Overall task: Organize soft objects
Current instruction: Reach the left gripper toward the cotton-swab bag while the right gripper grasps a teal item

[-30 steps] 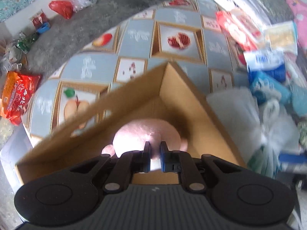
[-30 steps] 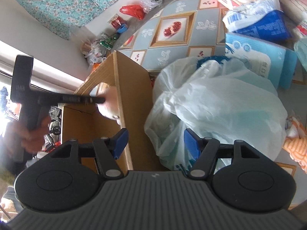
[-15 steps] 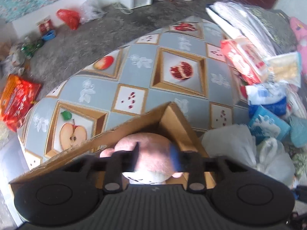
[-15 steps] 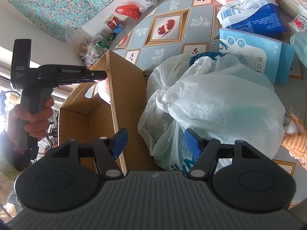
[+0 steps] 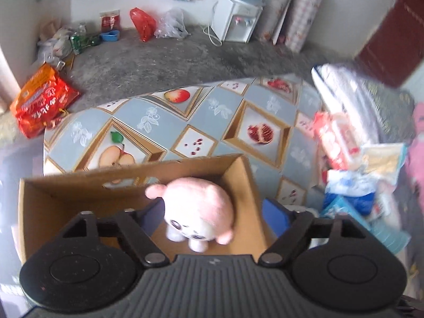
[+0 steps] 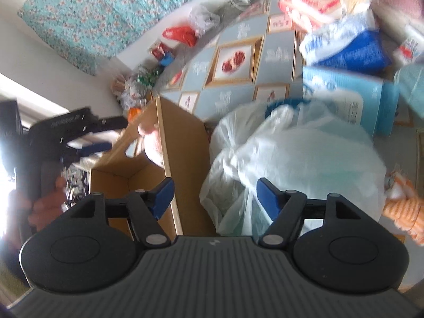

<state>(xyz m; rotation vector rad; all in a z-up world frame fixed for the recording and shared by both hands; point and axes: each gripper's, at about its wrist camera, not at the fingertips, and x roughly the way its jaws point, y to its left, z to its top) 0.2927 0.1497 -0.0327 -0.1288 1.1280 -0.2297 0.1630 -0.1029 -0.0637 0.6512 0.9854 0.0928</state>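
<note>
A pink plush toy [image 5: 201, 201] lies in the open cardboard box [image 5: 66, 193], near its right wall. My left gripper [image 5: 214, 212] hovers just above it. Its jaws are opening; the toy sits between the blue pads, and neither pad presses on it. The right wrist view shows the same toy [image 6: 152, 143] inside the box [image 6: 182, 143], with the left gripper [image 6: 106, 133] held by a hand to the left of it. My right gripper [image 6: 214, 193] hangs over the box wall and a white plastic bag [image 6: 291, 153]. Its jaws are opening too, with nothing gripped.
The box stands on a table with a fruit-patterned cloth [image 5: 212, 111]. To the right lie blue tissue packs [image 6: 349, 98], red-and-white packets [image 5: 336, 137] and an orange striped plush [image 6: 405, 212]. On the floor beyond are an orange bag [image 5: 42, 100] and a water dispenser [image 5: 235, 18].
My left gripper was shut on the pink toy, then opened and rose; the toy now rests free in the box. The right gripper's jaws widened a little.
</note>
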